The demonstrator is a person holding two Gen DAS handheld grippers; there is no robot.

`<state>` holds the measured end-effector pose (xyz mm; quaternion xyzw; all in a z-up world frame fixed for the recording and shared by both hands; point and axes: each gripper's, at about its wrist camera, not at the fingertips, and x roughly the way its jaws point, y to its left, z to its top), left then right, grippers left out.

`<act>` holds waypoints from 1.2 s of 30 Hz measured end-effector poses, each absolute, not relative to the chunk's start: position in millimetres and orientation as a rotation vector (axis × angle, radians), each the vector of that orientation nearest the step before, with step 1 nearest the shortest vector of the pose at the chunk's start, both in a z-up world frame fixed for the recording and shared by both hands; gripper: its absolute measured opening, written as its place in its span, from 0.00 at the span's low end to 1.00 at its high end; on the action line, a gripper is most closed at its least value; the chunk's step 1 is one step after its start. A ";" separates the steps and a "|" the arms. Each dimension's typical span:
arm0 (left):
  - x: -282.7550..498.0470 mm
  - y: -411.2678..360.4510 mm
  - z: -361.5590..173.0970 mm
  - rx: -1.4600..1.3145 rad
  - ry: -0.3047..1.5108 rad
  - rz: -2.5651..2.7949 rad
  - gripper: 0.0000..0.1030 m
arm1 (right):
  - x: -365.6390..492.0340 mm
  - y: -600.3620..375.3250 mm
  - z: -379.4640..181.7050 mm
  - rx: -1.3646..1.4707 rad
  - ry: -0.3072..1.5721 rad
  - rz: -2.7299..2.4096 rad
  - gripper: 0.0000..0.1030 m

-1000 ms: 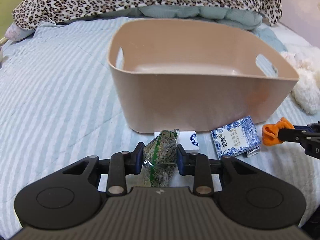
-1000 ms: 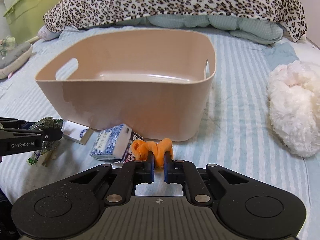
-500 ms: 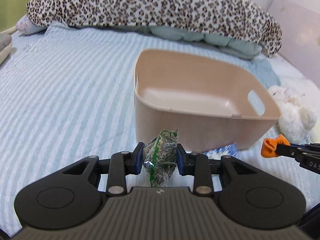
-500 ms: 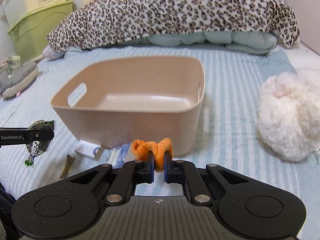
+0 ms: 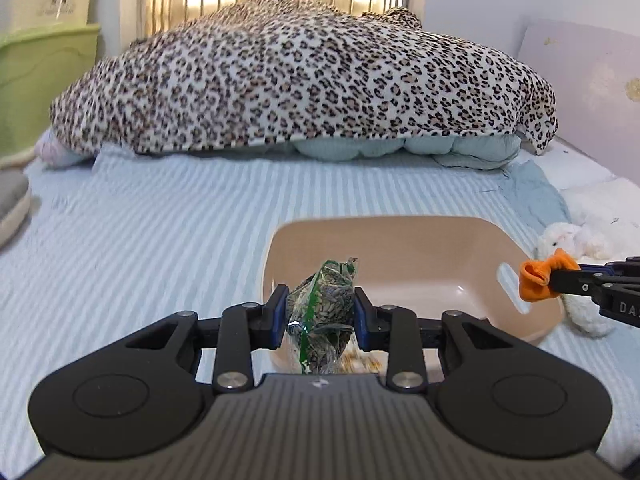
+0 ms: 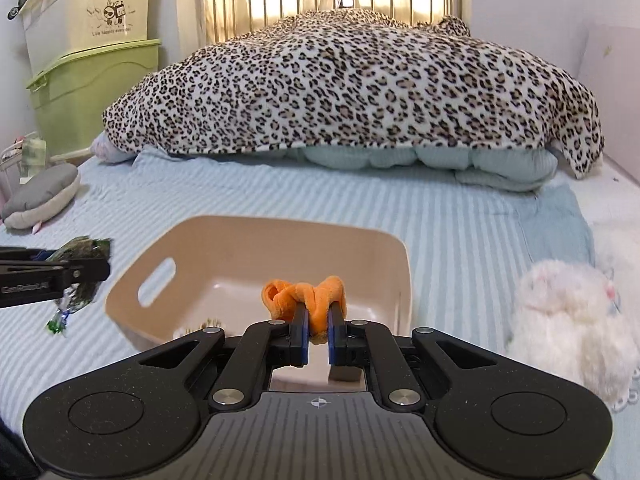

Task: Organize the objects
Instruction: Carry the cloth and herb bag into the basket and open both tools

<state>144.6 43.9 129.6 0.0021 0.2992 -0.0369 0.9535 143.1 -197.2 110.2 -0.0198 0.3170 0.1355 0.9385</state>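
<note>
Striped blue bed (image 5: 160,240). Beige plastic bin (image 6: 280,248) on bed, below both grippers. Left gripper (image 5: 320,316): fingers partly closed, pinching seed packet (image 5: 322,312) mid-body, raised over bin's near left rim. Packet likely light, crinkly, slippery. Right gripper (image 6: 318,330): fingers nearly closed, squeezing orange fabric knot (image 6: 306,296) above bin; soft, compressible, holds anywhere.
</note>
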 end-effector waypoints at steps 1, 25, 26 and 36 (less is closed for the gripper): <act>151.8 41.5 128.2 0.016 0.606 -0.074 0.34 | 146.7 -195.1 109.5 -0.040 0.647 0.275 0.08; 200.4 30.5 73.1 0.035 0.770 -0.080 0.71 | 189.0 -185.7 65.5 -0.003 0.819 0.210 0.53; 195.8 29.5 76.0 0.041 0.761 -0.080 0.71 | 184.9 -186.6 69.5 -0.002 0.808 0.208 0.62; 136.0 37.2 107.6 0.031 0.711 -0.051 0.87 | 136.1 -190.2 98.8 -0.024 0.766 0.217 0.78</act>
